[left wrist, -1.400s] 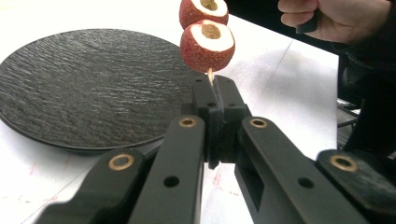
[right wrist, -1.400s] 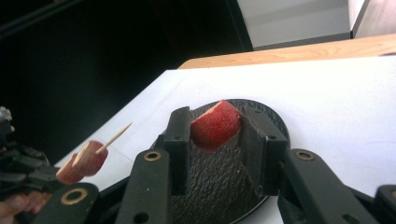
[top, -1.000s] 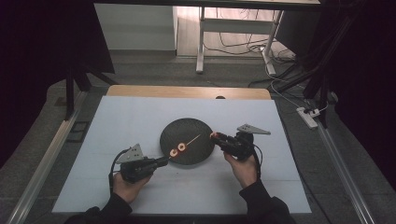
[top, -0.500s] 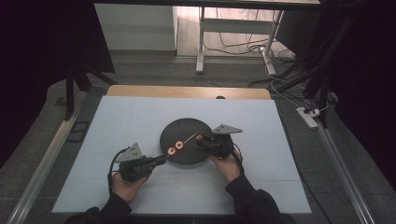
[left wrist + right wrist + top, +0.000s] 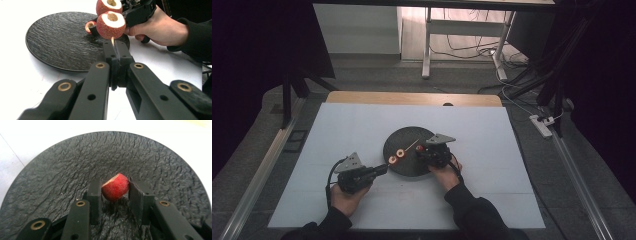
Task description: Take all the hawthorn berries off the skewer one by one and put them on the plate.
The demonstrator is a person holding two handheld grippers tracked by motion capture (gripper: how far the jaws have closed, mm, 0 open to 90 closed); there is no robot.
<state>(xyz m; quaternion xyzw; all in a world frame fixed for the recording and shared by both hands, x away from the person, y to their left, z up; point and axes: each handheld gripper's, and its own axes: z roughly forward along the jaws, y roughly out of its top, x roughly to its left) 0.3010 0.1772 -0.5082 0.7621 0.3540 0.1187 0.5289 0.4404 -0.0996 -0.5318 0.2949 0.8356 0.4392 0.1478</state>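
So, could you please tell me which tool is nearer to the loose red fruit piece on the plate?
Right. The right tool grips the fruit piece; the left tool sits beside the plate.

A white sheet is covering the worktop. A power strip is lying on the floor at the right. Cables are trailing behind the worktop.

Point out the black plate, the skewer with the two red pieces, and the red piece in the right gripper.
black plate (image 5: 62, 165), right gripper view, bare surface.
skewer (image 5: 112, 41), left gripper view, stick end.
red piece (image 5: 115, 187), right gripper view, red skin.
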